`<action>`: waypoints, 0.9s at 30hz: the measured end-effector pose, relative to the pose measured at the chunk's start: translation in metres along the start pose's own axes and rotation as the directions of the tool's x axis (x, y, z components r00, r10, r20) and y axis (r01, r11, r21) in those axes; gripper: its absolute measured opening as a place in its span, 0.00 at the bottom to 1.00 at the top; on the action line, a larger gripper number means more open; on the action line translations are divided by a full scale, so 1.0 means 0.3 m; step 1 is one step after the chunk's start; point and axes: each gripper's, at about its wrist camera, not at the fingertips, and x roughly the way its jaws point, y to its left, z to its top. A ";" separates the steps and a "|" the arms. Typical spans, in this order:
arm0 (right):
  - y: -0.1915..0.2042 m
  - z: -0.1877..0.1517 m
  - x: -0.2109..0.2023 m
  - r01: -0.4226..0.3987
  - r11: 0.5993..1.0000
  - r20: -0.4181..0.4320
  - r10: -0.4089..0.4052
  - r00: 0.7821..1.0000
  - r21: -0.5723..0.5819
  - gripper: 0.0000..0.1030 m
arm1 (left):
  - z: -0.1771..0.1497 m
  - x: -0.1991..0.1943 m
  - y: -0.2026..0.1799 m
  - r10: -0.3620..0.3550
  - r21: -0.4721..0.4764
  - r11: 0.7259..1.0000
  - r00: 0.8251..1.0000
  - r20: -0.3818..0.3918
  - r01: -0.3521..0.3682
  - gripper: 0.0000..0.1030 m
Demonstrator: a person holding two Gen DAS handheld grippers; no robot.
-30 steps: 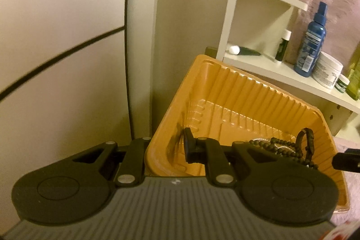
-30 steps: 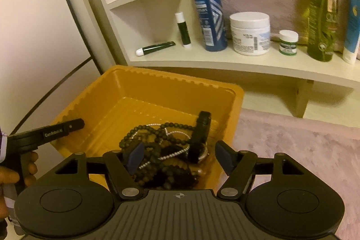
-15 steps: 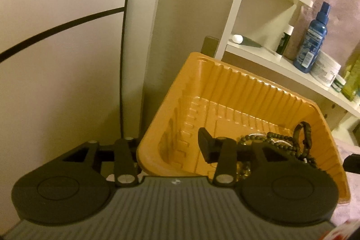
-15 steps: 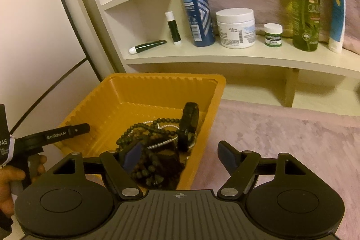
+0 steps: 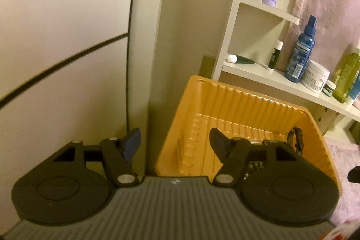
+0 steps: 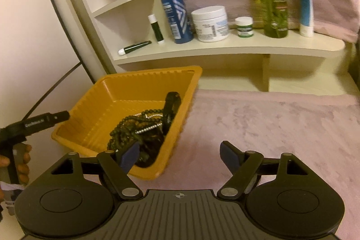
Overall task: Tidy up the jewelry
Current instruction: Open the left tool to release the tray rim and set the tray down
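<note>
Behind right gripper [image 6: 177, 154], beads [image 6: 128, 129] half-hidden.

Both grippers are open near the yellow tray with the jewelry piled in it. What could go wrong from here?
1. The beaded necklaces, silver chain and black strap lie tangled in one corner; pulling one may drag the rest out.
2. The yellow tray sits on soft pink fabric, and nothing holds it: the left gripper straddles its rim open, so a tug could tip it.
3. The right gripper straddles the tray's wall and may clip it.
</note>
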 end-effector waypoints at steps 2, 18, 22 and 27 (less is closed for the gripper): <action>-0.011 -0.009 -0.026 0.006 1.000 0.006 -0.006 1.000 0.013 0.76 | 0.010 -0.037 -0.015 0.019 0.028 0.999 1.000 0.006 -0.019 0.63; -0.065 -0.077 -0.261 0.188 0.982 0.013 -0.188 0.982 0.011 0.76 | -0.014 -0.292 -0.410 -0.093 0.234 0.967 0.995 -0.037 0.099 0.84; -0.078 -0.104 -0.320 0.229 0.973 0.015 -0.229 0.973 -0.002 0.76 | -0.050 -0.333 -0.510 -0.134 0.258 0.955 0.989 -0.062 0.145 0.88; -0.106 -0.136 -0.392 0.269 0.962 0.020 -0.270 0.963 0.047 0.76 | -0.103 -0.372 -0.599 -0.165 0.287 0.940 0.982 -0.096 0.186 0.88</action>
